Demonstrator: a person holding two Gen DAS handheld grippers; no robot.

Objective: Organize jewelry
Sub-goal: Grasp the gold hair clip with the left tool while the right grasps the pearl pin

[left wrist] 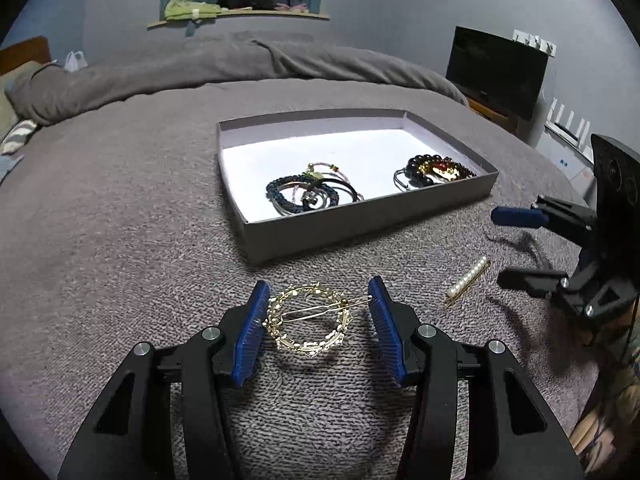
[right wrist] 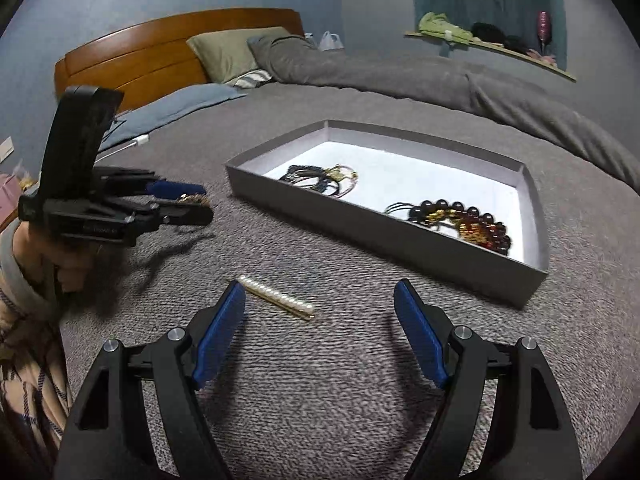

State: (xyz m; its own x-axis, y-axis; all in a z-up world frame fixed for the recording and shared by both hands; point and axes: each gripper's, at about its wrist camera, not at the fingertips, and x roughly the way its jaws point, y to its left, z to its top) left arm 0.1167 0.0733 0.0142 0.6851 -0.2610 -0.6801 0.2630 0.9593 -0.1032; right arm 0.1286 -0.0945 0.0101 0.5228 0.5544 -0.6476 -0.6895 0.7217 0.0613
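In the left wrist view the left gripper (left wrist: 318,304) holds a round gold hair clip (left wrist: 310,320) between its blue pads: the left pad meets the ring's edge and the right pad meets the tip of the clasp bar, so the jaws look pinched on it, and a shadow on the blanket beneath suggests it is lifted. The hold across a thin ring is slight, so it is best carried level and slowly over the near wall of the grey box (left wrist: 360,224), which sits toward the middle of the bed, and released low on the bare white floor. Inside, a tangle of dark bangles (left wrist: 312,194) lies by the near wall and a beaded bracelet pile (left wrist: 436,172) sits at the right end. A pearl hair pin (left wrist: 468,280) lies on the blanket just outside the box's near right corner, with the right gripper (left wrist: 508,248) beside it. In the right wrist view the right gripper's jaws stand spread and empty, and the pin (right wrist: 276,298) lies at a slant ahead of the left pad, not between them; centring over it and closing across its narrow width should serve. The surface is a nubbly grey blanket (right wrist: 320,380) over a bed with a wooden headboard (right wrist: 160,48), pillows, blue-grey walls and a cluttered wall shelf (right wrist: 492,46).
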